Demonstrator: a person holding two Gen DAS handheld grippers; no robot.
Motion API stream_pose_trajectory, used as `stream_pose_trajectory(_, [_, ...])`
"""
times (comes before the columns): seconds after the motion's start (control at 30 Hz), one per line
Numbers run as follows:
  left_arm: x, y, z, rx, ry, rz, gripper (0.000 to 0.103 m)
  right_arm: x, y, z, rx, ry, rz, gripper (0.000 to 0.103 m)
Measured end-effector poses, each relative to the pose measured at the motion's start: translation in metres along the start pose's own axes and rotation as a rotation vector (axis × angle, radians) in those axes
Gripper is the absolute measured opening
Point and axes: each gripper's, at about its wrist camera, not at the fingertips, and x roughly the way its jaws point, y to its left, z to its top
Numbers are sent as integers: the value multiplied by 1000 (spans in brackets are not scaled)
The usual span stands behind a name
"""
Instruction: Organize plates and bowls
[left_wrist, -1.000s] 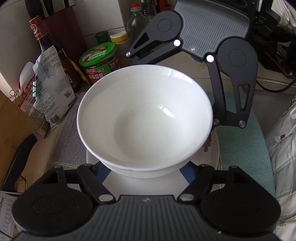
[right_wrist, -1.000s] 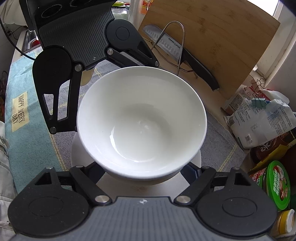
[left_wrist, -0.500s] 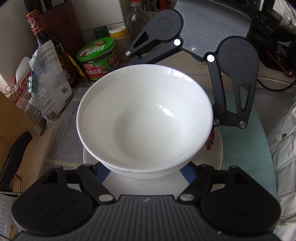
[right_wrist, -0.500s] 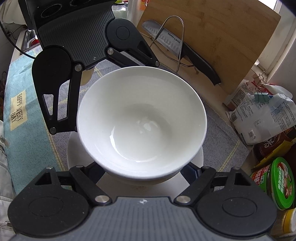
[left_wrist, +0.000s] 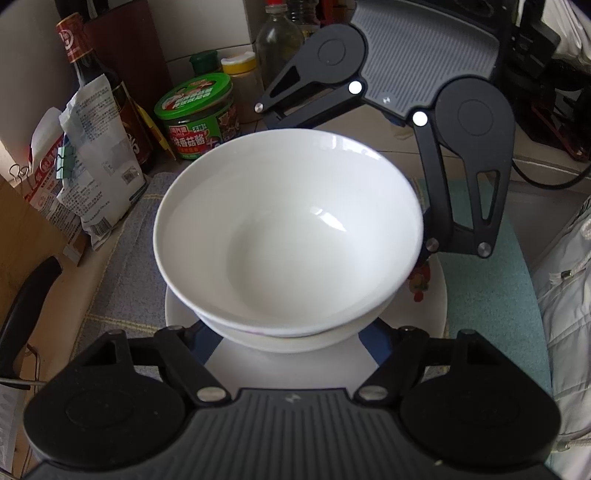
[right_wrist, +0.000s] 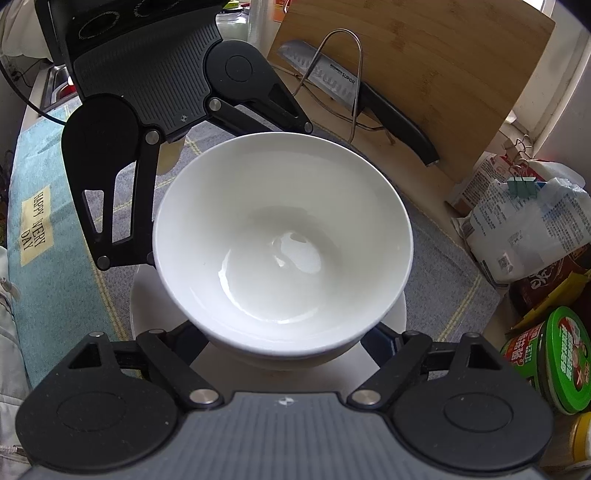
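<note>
We are cradling the white bowl (left_wrist: 288, 236) from opposite sides, left gripper (left_wrist: 291, 332) and right gripper (right_wrist: 284, 332) fingers spread wide around its base, directly above the plate (left_wrist: 436, 295).

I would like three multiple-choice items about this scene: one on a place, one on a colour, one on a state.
1. Where is the top bowl?
A. nested in another bowl over the white plate
B. on the cutting board
C. beside the knife

2. What colour is the jar lid?
A. red
B. green
C. blue

3. What is inside the top bowl?
A. soup
B. rice
C. nothing

Key: 1 A, a second rim shows under it, with the plate below; 2 B, the lid beside the sauce bottle is green; 3 C, its white inside is bare.
</note>
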Motion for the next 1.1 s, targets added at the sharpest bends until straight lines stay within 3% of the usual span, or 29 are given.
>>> stream_pose_trajectory(0.13, [1,4,-2,-39,-10,-9,80,1,0,1,15,-15,-4,94])
stream_pose_trajectory(0.23, [1,2,-3,-28,-17,3,80,-3,0,2,26,-45,-6,103])
stream_pose_trajectory(0.33, [-7,-3,-4,-16,-55,46,93,-7,0,4,25,-57,-8,103])
stream_pose_trajectory(0.5, [-26,-9,-6,-87,-89,136,98,-12,7,-1,17,-65,-28,103])
stream_pose_trajectory(0.67, [-47,-29,-13,-239,-122,204,98,-23,12,-9,52,-76,-42,103])
stream_pose_trajectory(0.8, [-69,-54,-22,-392,-186,257,98,-29,25,-11,76,-46,-101,103])
stream_pose_trajectory(0.97, [-91,-74,-34,-631,-254,447,99,-39,48,-11,213,-15,-232,103])
stream_pose_trajectory(1.1, [-97,-81,-40,-760,-233,597,101,-48,69,-11,467,-22,-370,103])
